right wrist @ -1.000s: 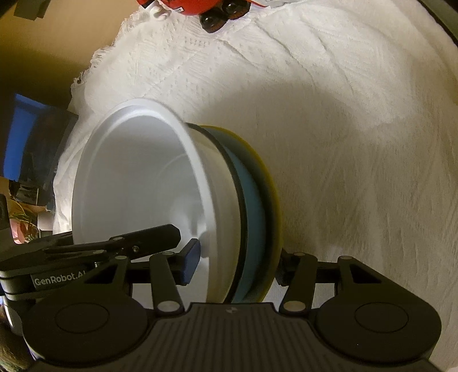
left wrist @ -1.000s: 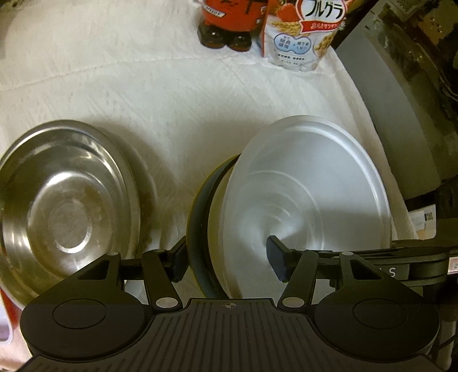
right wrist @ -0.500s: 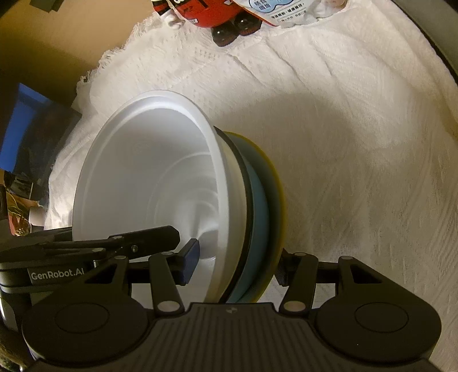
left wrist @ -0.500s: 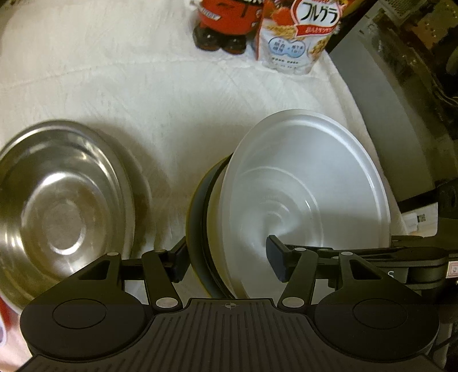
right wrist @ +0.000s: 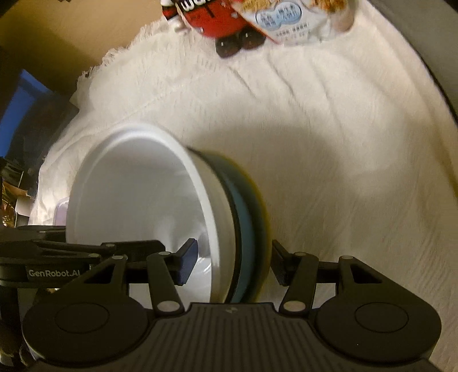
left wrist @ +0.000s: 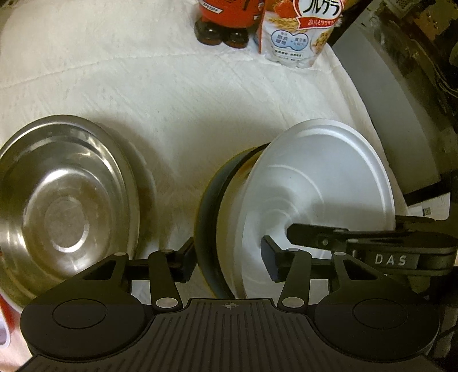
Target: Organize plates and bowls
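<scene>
Both claws straddle one tilted stack of dishes over the cloth-covered tabletop (left wrist: 177, 94): a white bowl (left wrist: 320, 183) nested in darker plates (left wrist: 209, 206). The left claw (left wrist: 229, 259) has just been closing around the stack's edge, one finger inside the bowl and one outside, though whether its pads press yet is unclear. The right claw (right wrist: 233, 264) is clamped on the stack's opposite edge, and a steel bowl (left wrist: 63, 200) sits apart to the left.

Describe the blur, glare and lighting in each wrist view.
Left wrist view: sharp, warm dim light, bright reflections on the steel bowl, fisheye bending at the edges. Right wrist view: motion blur smears the white bowl rim and the cereal bag; a broad shadow lies on the cloth.
</scene>
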